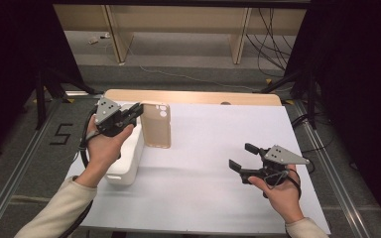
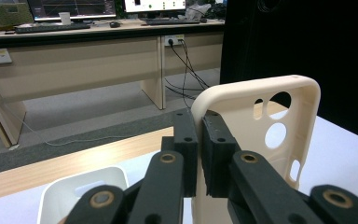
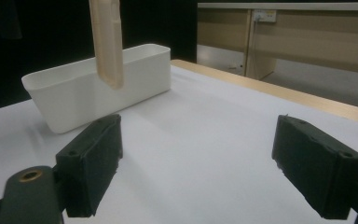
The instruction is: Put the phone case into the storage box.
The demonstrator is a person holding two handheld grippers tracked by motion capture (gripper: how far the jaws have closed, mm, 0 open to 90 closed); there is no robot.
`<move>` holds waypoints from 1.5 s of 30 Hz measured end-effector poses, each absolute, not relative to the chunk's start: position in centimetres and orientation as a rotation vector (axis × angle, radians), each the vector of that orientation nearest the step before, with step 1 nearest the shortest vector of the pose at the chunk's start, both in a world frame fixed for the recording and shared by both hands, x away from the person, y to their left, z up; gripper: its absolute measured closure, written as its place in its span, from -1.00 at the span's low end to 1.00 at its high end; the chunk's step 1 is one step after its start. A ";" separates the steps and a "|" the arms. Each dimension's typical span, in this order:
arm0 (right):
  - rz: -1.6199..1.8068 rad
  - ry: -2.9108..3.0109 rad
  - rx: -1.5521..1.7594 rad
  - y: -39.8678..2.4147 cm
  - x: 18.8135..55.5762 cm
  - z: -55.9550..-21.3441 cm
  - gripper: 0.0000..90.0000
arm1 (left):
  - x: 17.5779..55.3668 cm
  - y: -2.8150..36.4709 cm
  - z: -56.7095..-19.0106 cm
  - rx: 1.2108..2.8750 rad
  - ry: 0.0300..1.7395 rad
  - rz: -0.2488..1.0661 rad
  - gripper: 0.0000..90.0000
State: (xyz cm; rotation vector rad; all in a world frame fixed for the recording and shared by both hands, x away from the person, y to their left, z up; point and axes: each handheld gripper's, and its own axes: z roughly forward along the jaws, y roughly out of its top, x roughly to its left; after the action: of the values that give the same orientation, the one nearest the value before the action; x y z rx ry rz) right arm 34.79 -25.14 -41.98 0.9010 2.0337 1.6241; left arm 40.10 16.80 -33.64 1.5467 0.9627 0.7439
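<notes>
Your left gripper (image 1: 135, 112) pinches the beige phone case (image 1: 156, 125) by its edge, lifted just beside the white bin (image 1: 129, 158). Your right gripper (image 1: 244, 157) idles with jaws apart. The case likely goes in the bin next.

cream sleeves (image 1: 59, 206) | black hand-held gripper (image 1: 241, 157) | grey plate (image 1: 286, 154)

Beige phone case (image 1: 156, 125), white bin (image 1: 127, 157)
</notes>
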 end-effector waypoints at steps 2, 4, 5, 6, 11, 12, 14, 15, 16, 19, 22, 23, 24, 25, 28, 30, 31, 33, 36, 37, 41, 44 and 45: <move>1.610 2.036 0.895 -25.2 34.8 -42.0 -0.61 | 40.1 16.9 -33.7 1.547 0.964 0.746 0.89; 1.616 2.036 0.895 -25.2 34.7 -42.0 -0.61 | 40.2 17.0 -33.7 1.544 0.967 0.747 0.89; 1.616 2.036 0.895 -25.2 34.7 -42.0 -0.61 | 40.2 17.0 -33.7 1.544 0.967 0.747 0.89; 1.638 2.029 0.890 -25.1 34.8 -42.1 -0.61 | 40.2 17.1 -33.7 1.545 0.969 0.748 0.89; 1.637 2.025 0.896 -25.2 34.7 -42.0 -0.61 | 40.2 17.3 -33.5 1.541 0.971 0.752 0.89; 1.634 2.026 0.894 -25.2 34.7 -42.0 -0.61 | 40.2 17.3 -33.5 1.537 0.971 0.751 0.89; 1.617 2.031 0.896 -25.3 34.6 -42.0 -0.61 | 40.2 17.4 -33.4 1.536 0.971 0.753 0.89; 1.617 2.031 0.896 -25.3 34.6 -42.0 -0.61 | 40.2 17.4 -33.4 1.538 0.971 0.756 0.89; 1.615 2.038 0.896 -25.4 34.6 -42.0 -0.61 | 40.2 17.5 -33.4 1.536 0.972 0.756 0.89; 1.622 2.032 0.895 -25.4 34.6 -42.1 -0.62 | 40.3 17.6 -33.3 1.537 0.973 0.758 0.89; 1.619 2.037 0.895 -25.4 34.6 -42.1 -0.61 | 40.3 17.7 -33.2 1.534 0.975 0.759 0.89; 1.616 2.031 0.896 -25.5 34.6 -42.1 -0.61 | 40.3 17.7 -33.2 1.533 0.976 0.760 0.89; 1.616 2.031 0.896 -25.5 34.6 -42.1 -0.61 | 40.3 17.8 -33.2 1.533 0.976 0.759 0.89; 1.609 2.039 0.895 -25.5 34.6 -42.1 -0.62 | 40.3 17.8 -33.2 1.533 0.977 0.759 0.89; 1.597 2.035 0.900 -25.6 34.5 -42.1 -0.62 | 40.4 17.9 -33.2 1.532 0.979 0.762 0.89; 1.580 2.050 0.907 -25.8 34.4 -42.0 -0.62 | 40.4 18.0 -33.2 1.532 0.979 0.762 0.89; 1.599 2.042 0.903 -25.7 34.4 -42.1 -0.62 | 40.4 18.0 -33.2 1.530 0.979 0.762 0.89; 1.626 2.026 0.898 -25.6 34.5 -42.2 -0.62 | 40.4 18.1 -33.1 1.530 0.981 0.763 0.89; 1.618 2.034 0.900 -25.7 34.5 -42.2 -0.62 | 40.5 18.2 -33.1 1.525 0.982 0.765 0.89; 1.605 2.041 0.900 -25.8 34.4 -42.2 -0.62 | 40.5 18.3 -33.1 1.524 0.985 0.765 0.89; 1.598 2.042 0.894 -25.9 34.4 -42.2 -0.63 | 40.5 18.4 -33.0 1.517 0.984 0.767 0.89; 1.593 2.044 0.884 -25.9 34.4 -42.2 -0.63 | 40.5 18.5 -32.8 1.516 0.988 0.771 0.89; 1.594 2.043 0.886 -25.9 34.4 -42.2 -0.63 | 40.5 18.6 -32.8 1.514 0.988 0.773 0.89</move>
State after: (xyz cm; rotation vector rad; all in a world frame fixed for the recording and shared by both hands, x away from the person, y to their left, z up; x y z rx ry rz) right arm 34.39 -25.88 -42.20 0.8856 2.0428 1.5944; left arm 40.53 18.56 -32.79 1.5141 0.9875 0.7728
